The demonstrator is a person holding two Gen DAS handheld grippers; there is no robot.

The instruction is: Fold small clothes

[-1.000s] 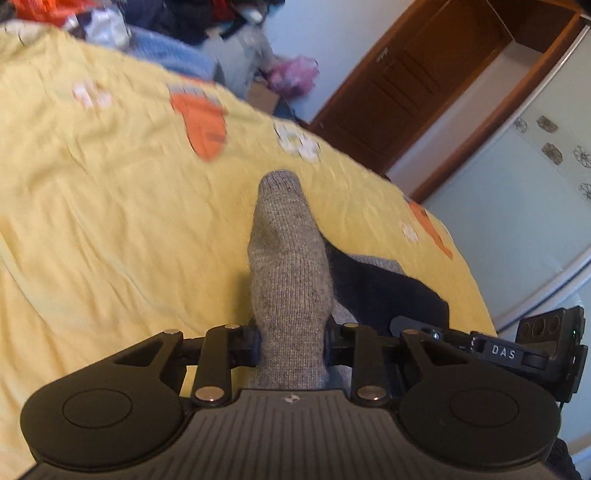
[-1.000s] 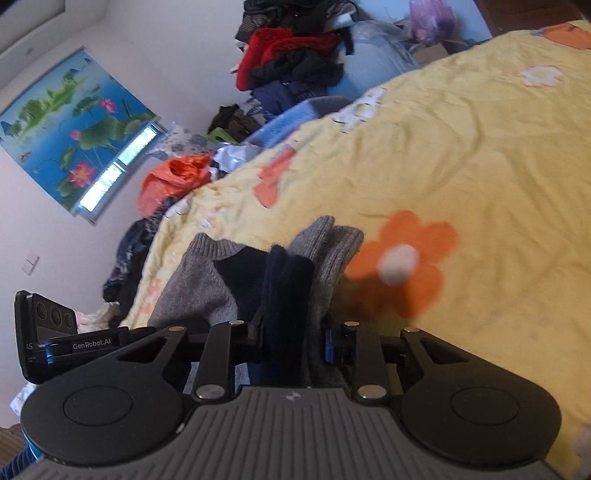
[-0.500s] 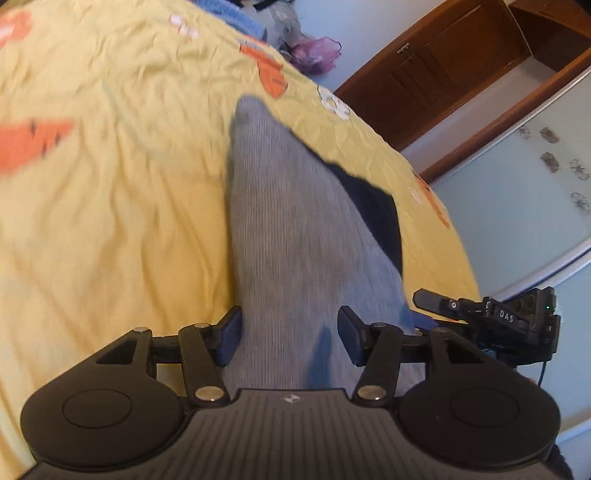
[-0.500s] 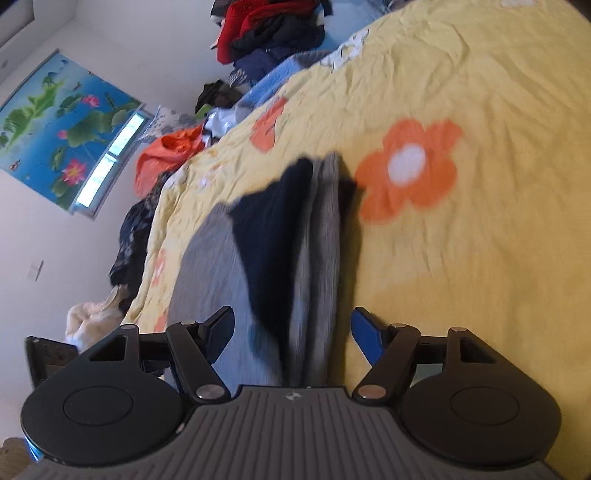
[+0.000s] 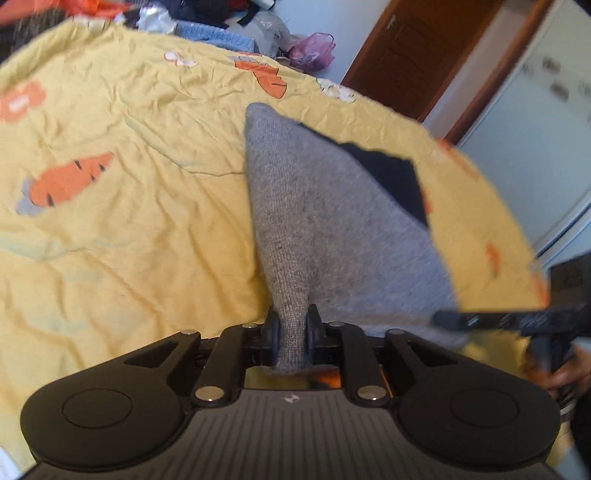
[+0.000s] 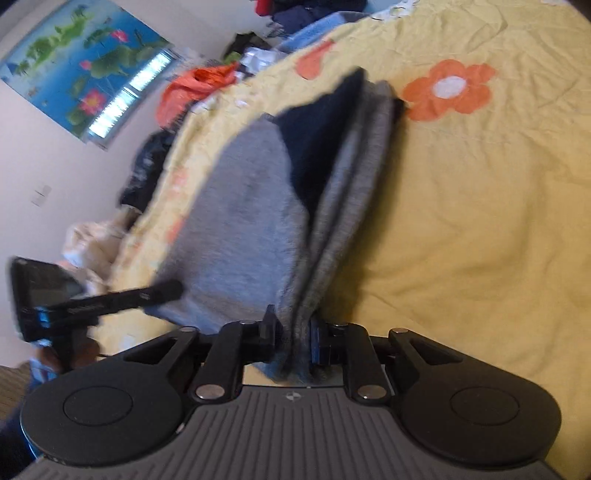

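We hold one grey knit garment [image 5: 332,229] w/ a dark navy panel [image 5: 391,177], lifted just above the yellow bed sheet [image 5: 129,229], near the bed's edge on the wardrobe side. It's the only small garment on the sheet in either view.

Left tool [image 5: 291,332]: jaws have just been closing and are now pinched tight on one bunched grey corner of the garment; cloth fills the gap between the pads. Right tool [image 6: 293,332]: jaws have also just been closing, now pinching the other corner, where we count approx. three stacked layers of grey fabric edge. So 2 tools, both gripping, one corner each. In the right wrist view the garment [image 6: 280,192] stretches away from the tool, and the navy panel [image 6: 317,147] sits betw. the flat grey part and the folded grey edges.

Each view catches the other tool off to the side: the right one [image 5: 517,321] at the left view's right edge, the left one [image 6: 92,299] at the right view's left edge, both blurred.

Sheet print: we count 3 orange carrots [image 5: 62,184] and a few pale flowers in the left view, 1 full orange flower [image 6: 448,88] in the right view. A heap of clothes [image 5: 207,14] lies past the bed's far edge; can't count pieces. One brown door [image 5: 413,55], one lotus picture [image 6: 81,62] on the wall. No containers we can make out.
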